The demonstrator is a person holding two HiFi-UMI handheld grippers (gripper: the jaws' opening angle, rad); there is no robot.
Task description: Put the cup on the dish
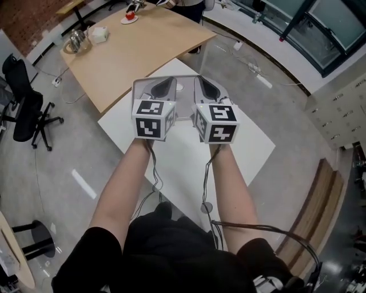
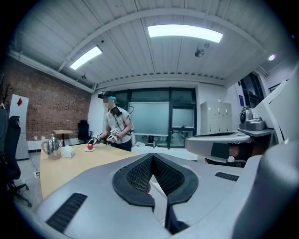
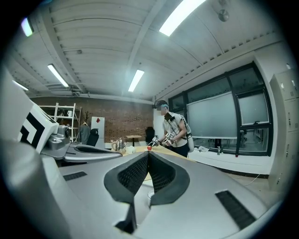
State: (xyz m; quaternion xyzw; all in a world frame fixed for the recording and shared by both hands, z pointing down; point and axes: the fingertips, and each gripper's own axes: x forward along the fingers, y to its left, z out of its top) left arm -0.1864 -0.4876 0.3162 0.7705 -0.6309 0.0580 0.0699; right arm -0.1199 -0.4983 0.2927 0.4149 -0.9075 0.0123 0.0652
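In the head view I hold both grippers side by side over a white table (image 1: pixel 171 154). The left gripper (image 1: pixel 164 86) has its jaws together with nothing between them, and its own view shows the pads (image 2: pixel 140 175) meeting at the tip. The right gripper (image 1: pixel 207 87) is shut and empty too, its pads (image 3: pixel 161 173) touching in its view. A small pale round thing (image 1: pixel 179 87) lies on the white table between the two tips; what it is I cannot tell. A red cup (image 1: pixel 131 16) on a white dish (image 1: pixel 125 20) stands far off on the wooden table (image 1: pixel 143 51).
The wooden table also holds a metal kettle (image 1: pixel 76 40) and a white box (image 1: pixel 99 34). Another person (image 2: pixel 117 128) with grippers stands at its far end. A black office chair (image 1: pixel 26 109) is at the left. Cables hang from my grippers toward my lap.
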